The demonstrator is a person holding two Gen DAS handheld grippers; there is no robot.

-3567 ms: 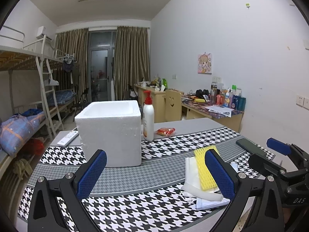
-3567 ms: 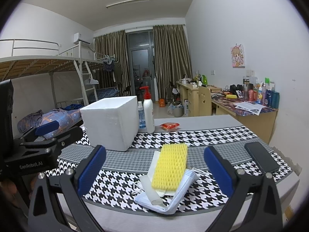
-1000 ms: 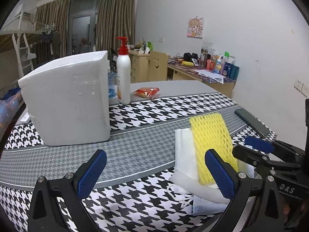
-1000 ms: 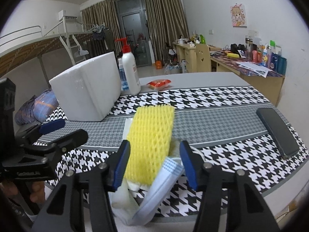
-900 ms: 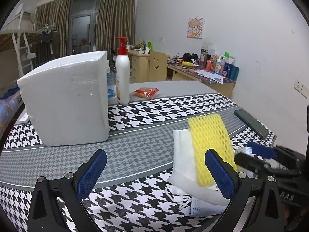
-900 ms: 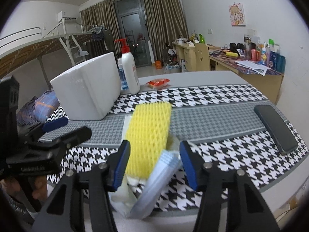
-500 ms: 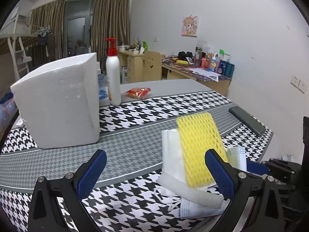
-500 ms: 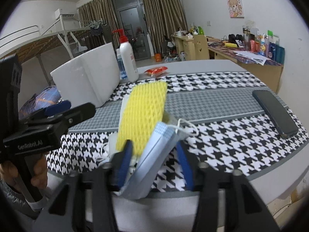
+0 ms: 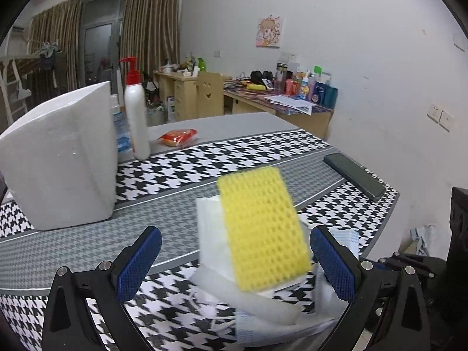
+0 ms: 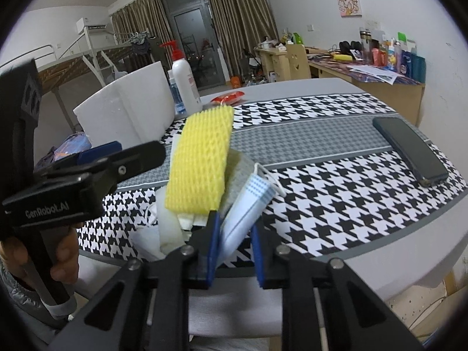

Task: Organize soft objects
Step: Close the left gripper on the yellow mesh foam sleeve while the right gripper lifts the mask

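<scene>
Two grippers | right gripper closing, pinching face mask | left gripper gaping wide | yellow foam net blurring, hiding pile beneath

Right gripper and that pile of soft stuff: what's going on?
A person holds a gripper in each hand at the table's near edge. The right gripper has just been closing and now pinches the blue face mask, tilting the yellow foam net stacked on it. The left gripper is open beside the pile, gripping nothing.
</scene>
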